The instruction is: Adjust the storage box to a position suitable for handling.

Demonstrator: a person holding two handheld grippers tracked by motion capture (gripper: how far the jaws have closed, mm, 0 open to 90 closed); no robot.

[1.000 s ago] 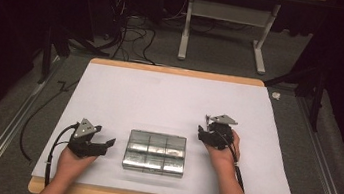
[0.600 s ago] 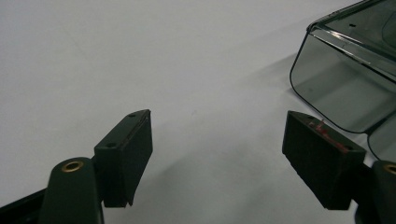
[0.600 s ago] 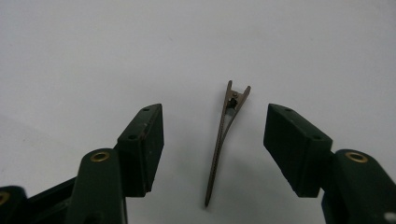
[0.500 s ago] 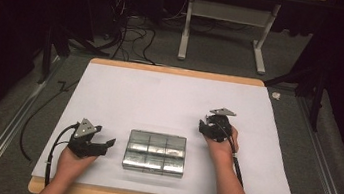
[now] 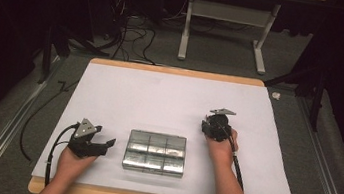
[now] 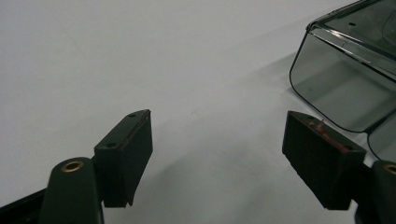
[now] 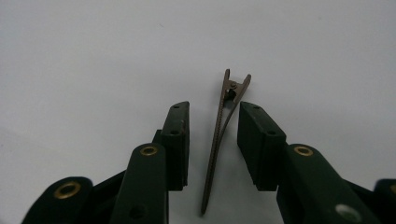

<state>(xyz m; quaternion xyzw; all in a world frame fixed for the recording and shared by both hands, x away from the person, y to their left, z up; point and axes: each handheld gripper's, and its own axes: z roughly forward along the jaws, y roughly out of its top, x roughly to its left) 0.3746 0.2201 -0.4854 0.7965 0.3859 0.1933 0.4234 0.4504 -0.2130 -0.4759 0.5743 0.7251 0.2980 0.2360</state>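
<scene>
While the thin brown metal hair clip [image 7: 219, 140] lies untouched between the parted right hand-held gripper [image 7: 214, 140], the left hand-held gripper [image 6: 217, 149] gapes beside a clear compartmented plastic box [image 6: 355, 70], cut off at the frame's edge.

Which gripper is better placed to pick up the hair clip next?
Right. The right gripper already has its open jaws either side of the hair clip on the white table cover. The left gripper waits open beside the clear box.

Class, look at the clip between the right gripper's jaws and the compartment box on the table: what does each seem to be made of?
Clip: probably metal, dull brown finish, judging by its thin toothed strip and small spring hinge. Compartment box: likely clear, smoke-tinted plastic, since its glossy, rounded, see-through walls show in the left gripper view.
</scene>
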